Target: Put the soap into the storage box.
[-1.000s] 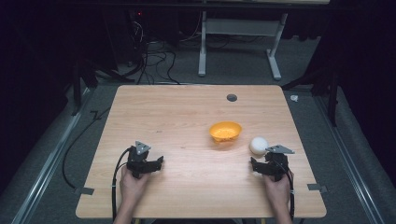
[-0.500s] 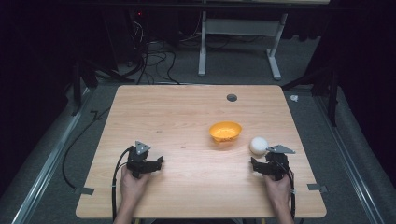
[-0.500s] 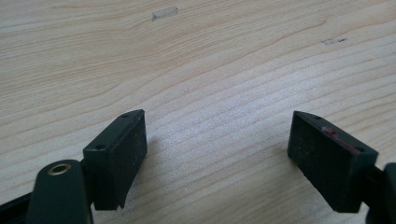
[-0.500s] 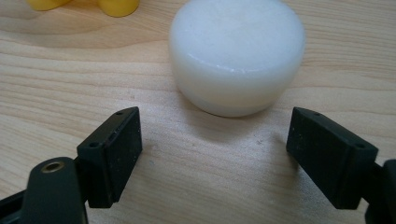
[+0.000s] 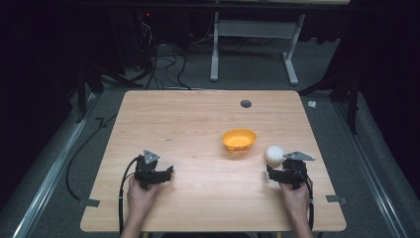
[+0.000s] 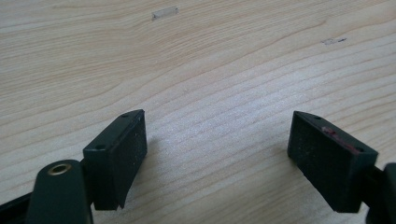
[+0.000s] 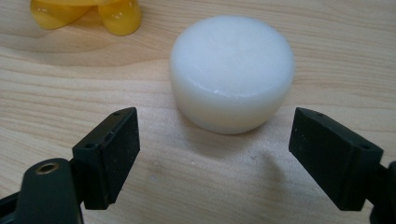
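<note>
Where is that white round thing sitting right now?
In the high view the white puck sits on the table's right side, just ahead of the open right gripper and right of the orange bowl. The right gripper view shows it untouched.

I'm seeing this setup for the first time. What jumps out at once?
The orange bowl right of the table's middle, and the white puck just beside it. The right gripper sits open right before the puck, not touching; the left gripper rests open over bare wood.

We are holding the left gripper point(image 5: 166, 173) on the table point(image 5: 188, 124), the right gripper point(image 5: 271, 171) beside the puck point(image 5: 274, 154), near the bowl point(image 5: 239, 140).
</note>
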A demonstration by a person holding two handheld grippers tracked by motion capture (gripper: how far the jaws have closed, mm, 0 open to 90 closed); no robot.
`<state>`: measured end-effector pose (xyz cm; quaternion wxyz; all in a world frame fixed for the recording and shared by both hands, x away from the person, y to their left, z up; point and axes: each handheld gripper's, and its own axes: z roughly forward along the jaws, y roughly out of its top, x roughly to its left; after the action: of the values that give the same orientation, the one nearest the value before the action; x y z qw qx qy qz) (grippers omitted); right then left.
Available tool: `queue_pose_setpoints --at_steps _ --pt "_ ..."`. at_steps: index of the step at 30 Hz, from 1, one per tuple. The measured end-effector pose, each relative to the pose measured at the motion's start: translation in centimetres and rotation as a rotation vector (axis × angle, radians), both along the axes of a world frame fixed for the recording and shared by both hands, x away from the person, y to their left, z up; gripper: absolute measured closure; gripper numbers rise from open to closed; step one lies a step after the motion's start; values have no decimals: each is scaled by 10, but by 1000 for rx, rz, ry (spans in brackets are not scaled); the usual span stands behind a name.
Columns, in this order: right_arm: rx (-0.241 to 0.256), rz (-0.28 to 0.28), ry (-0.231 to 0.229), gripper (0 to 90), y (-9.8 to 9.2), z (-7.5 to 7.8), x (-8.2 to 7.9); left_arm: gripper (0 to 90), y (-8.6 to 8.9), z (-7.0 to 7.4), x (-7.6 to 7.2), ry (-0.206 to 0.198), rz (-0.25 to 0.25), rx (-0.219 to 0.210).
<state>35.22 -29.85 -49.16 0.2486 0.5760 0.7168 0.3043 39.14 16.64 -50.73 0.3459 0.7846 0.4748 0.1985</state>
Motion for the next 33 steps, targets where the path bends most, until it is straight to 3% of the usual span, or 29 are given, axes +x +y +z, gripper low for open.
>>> queue_pose_setpoints --at_steps 16,33 --pt "5 10 -16 147 1 9 13 203 0 0 0 0 0 0" --pt "30 -19 12 147 2 5 33 203 0 0 0 0 0 0"
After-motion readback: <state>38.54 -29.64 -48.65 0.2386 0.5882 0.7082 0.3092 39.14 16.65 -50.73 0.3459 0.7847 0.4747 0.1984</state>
